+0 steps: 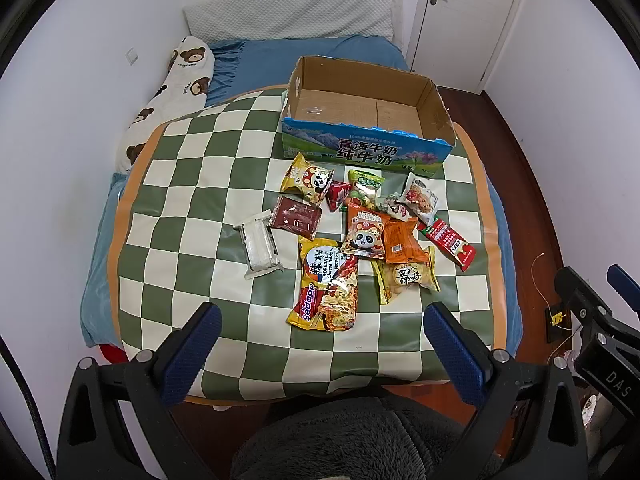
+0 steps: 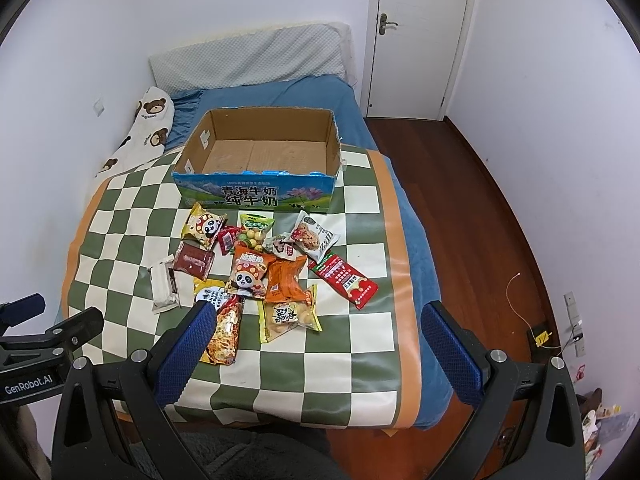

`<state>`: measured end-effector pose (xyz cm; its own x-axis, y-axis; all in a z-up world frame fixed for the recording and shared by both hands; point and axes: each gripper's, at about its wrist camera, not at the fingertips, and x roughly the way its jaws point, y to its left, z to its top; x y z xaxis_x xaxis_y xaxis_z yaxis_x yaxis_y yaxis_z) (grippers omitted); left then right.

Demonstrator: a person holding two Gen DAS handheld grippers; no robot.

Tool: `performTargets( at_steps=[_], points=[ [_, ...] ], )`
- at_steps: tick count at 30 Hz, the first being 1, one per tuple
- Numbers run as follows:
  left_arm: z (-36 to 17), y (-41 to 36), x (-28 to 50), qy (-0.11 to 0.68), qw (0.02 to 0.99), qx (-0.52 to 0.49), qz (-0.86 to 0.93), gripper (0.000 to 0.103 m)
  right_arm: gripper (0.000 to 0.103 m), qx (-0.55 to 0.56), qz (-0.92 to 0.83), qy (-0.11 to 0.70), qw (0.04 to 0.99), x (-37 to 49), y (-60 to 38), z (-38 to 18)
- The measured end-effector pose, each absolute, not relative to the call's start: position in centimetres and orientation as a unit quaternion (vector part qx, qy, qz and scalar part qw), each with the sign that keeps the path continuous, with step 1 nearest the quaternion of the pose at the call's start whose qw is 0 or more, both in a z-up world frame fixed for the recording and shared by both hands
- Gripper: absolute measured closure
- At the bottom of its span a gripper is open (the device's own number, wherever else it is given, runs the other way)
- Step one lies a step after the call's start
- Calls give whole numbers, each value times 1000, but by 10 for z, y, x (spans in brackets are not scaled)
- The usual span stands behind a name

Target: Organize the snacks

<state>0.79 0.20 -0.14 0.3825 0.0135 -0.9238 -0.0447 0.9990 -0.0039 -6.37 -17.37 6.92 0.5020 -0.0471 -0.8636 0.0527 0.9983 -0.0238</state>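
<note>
Bedroom setup: a green-and-cream checkered mat (image 1: 192, 200) is spread over a blue-sheeted bed (image 1: 272, 60), with a white door (image 2: 416, 32) off at about 1 o'clock. So far basically nothing is sorted. The cardboard milk box (image 2: 260, 156) at 12 o'clock on the mat is seen completely empty, bare bottom and all. Every snack is still heaped just in front of it: two panda packs (image 1: 366, 236), an orange packet (image 1: 402, 242), a red sachet (image 1: 450, 242) out at 3 o'clock of the pile, a brown bar (image 1: 296, 216) and a white wrapped pack (image 1: 258, 246) at 9 o'clock, and the big Sedaap noodle bag (image 1: 328, 284) at 6 o'clock, nearest the tools.

Both the left gripper (image 1: 320, 344) and the right gripper (image 2: 316, 340) are held wide apart with nothing between the pads, hovering short of the pile. Whole job is judged as left to do, probably starting with the noodle bag.
</note>
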Motion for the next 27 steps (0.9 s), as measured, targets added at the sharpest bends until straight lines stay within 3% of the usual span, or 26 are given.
performTargets(
  at_steps=[27],
  points=[
    [-2, -2, 8, 555, 832, -13, 16, 0, 0, 0, -22, 501, 865, -63, -165, 70]
  ],
)
